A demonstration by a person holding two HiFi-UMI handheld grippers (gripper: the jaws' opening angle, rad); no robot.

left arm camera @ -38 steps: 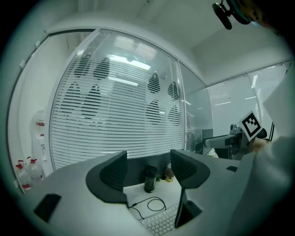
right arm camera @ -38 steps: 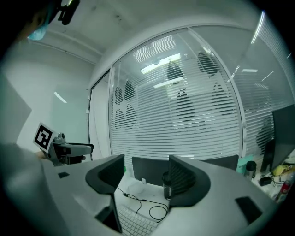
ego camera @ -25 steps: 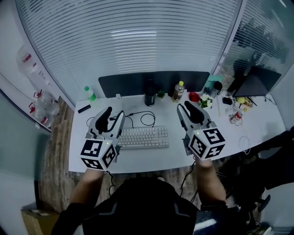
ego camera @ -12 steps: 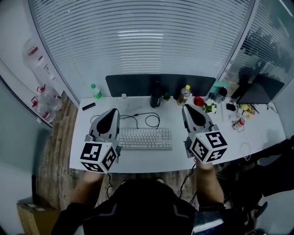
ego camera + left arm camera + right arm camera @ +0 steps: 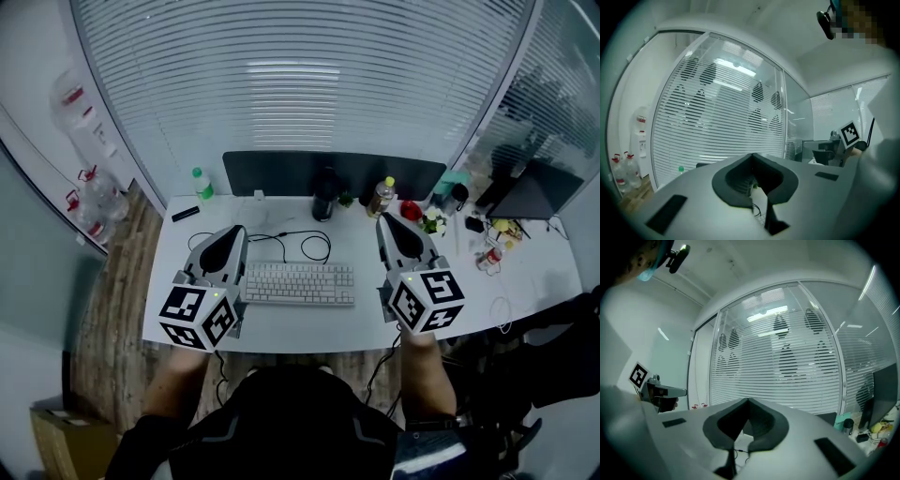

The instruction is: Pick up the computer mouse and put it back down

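We hold both tools level above the front of the desk [image 5: 281,330], one at each end of the white keyboard [image 5: 300,283]. The left tool [image 5: 235,230] has its jaws pressed together at the tips with nothing between them. The right tool [image 5: 385,218] is the same, closed and empty. The computer mouse shows in none of our views. We judge it most likely lies right of the keyboard, hidden beneath the right tool, but we cannot confirm that.

That is the first risk: lowering onto something we cannot see. If the right tool comes down closed, its tips would strike or shove the mouse rather than straddle it, so the jaws must part first. A rounded shell could also slip out of a grip set too high or off-centre. The black cable [image 5: 314,246] looped behind the keyboard may belong to the mouse, and if so, a lift could pull it taut. The yellow-capped bottle [image 5: 381,197] stands just beyond the right tool, easy to topple on a forward swing
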